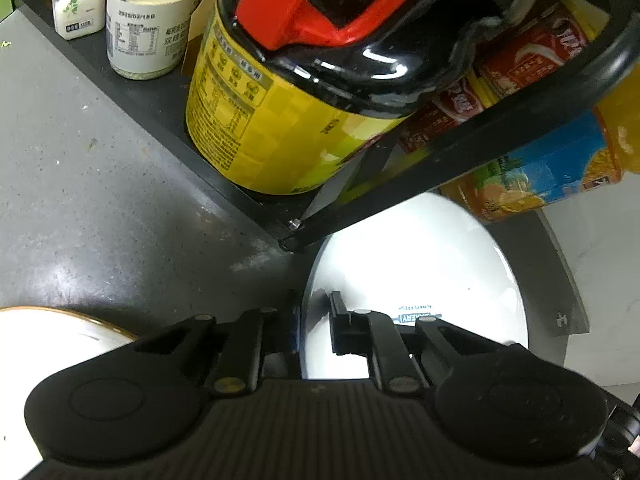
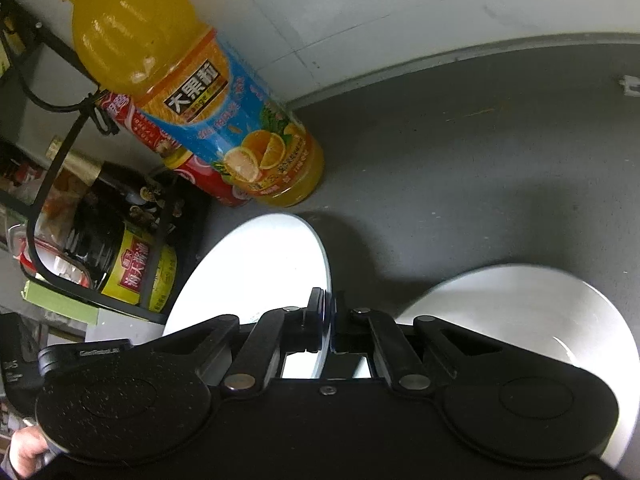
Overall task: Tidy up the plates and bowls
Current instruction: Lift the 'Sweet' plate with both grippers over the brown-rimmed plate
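The right gripper is clamped on the rim of a flat white round plate, which stands on edge between its fingers and stretches forward and to the left of them. The left gripper has its jaws drawn in on the same plate's rim: one finger lies over the white face, the other sits behind the edge, and though the contact is partly hidden, it looks like a grip. In the left wrist view a small printed label shows on the plate just right of that finger. Just right of the right gripper a white shallow bowl rests on the grey speckled table, and to the left of the left gripper lies a gold-rimmed white dish. Ahead of both grippers stands a black wire rack holding a large yellow-labelled dark sauce jug with a red handle and two white seasoning bottles; an orange juice bottle stands beside it on the table. Judging by this, the sorting is only partway: one plate is in hand, while the bowl and dish lie apart and are not yet stacked or gathered.
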`<state>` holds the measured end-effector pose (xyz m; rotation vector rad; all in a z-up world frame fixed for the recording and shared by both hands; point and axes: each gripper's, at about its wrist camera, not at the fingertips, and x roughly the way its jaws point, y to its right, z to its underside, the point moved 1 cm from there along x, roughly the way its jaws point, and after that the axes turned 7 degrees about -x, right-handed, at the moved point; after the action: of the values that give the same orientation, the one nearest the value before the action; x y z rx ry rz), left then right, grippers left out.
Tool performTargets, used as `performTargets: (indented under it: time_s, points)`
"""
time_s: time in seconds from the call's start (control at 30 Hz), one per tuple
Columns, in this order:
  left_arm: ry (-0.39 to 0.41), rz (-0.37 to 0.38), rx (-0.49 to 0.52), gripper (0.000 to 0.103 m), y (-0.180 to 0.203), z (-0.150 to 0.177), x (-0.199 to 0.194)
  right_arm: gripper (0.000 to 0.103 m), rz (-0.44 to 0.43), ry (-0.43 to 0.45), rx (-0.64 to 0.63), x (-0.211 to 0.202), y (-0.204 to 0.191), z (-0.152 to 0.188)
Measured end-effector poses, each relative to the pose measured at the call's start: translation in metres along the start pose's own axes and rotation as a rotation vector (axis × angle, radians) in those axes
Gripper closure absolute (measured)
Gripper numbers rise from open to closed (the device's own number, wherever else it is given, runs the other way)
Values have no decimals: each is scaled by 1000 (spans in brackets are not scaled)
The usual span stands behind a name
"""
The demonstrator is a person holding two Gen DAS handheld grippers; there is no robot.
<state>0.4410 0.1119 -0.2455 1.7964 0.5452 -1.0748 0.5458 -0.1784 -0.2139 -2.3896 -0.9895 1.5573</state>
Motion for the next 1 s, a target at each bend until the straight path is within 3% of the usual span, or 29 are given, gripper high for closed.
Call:
performTargets:
  time_s: [0.27, 0.6, 1.0]
  points:
    - [-18, 32, 11, 96, 2, 5, -17, 100, -8, 18, 26, -14, -5, 10]
    - [-13, 63, 43, 96, -8, 9, -54, 99, -7, 62, 19, -43, -38, 36]
    - [-30, 77, 52, 96, -68, 32, -101, 99, 6, 75, 3, -59, -90, 98]
